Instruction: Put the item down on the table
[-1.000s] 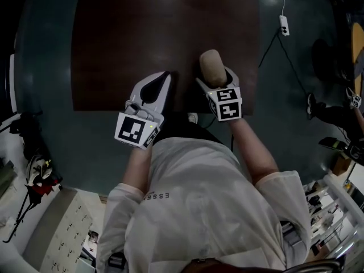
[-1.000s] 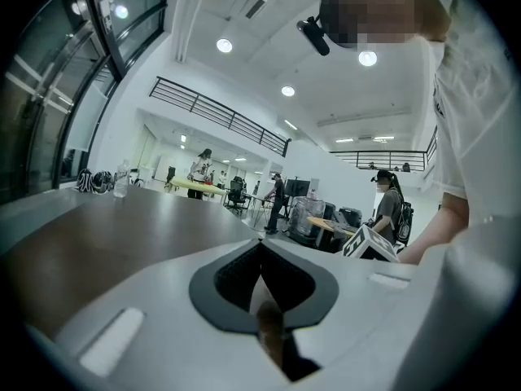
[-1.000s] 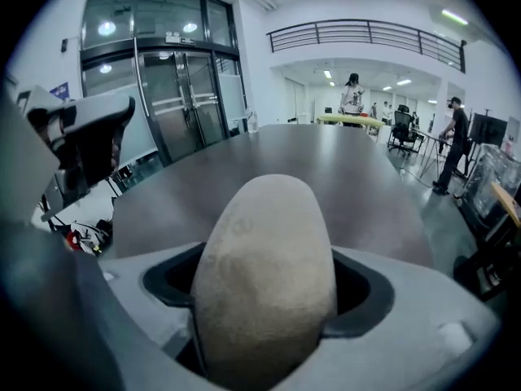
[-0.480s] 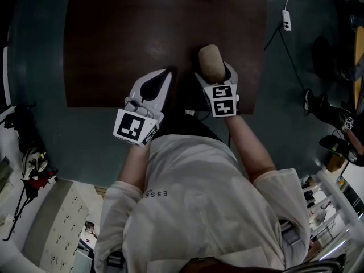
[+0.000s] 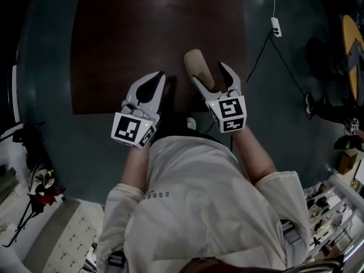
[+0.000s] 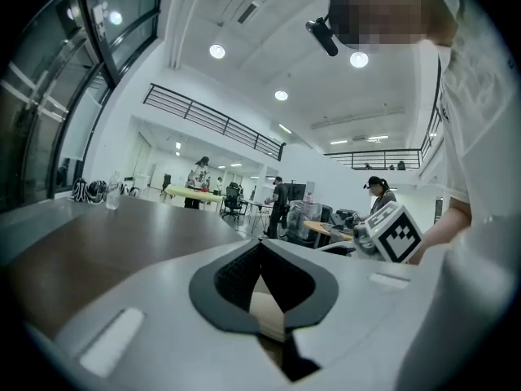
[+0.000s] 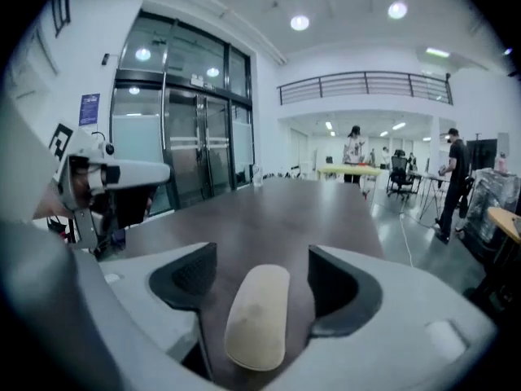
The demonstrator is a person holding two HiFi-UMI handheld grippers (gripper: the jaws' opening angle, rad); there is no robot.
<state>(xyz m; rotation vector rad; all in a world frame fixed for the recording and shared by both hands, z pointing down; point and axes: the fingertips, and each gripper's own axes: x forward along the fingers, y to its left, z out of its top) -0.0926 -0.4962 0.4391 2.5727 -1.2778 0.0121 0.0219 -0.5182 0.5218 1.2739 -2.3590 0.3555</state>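
Observation:
A tan, oblong, roll-like item (image 5: 197, 67) lies flat on the dark brown table (image 5: 142, 27) near its front edge. My right gripper (image 5: 209, 73) straddles the item's near end. In the right gripper view the item (image 7: 259, 316) has table showing on both sides of it, and neither pad touches it. The jaws of the right gripper (image 7: 260, 271) are closing, with the item between them. My left gripper (image 5: 158, 76) hovers over the front edge of the table left of the item. The left gripper (image 6: 260, 248) is shut with its pads meeting.
The table's front edge runs just under both grippers, with teal floor beyond. A white power strip (image 5: 275, 26) and its cable lie on the floor to the right. A bottle (image 6: 112, 195) stands at the table's far end. People and desks are far off.
The item was gripped between the right jaws and raised; now it lies on the table with the jaws apart from it. The right gripper has drawn back slightly. The left gripper barely moved.

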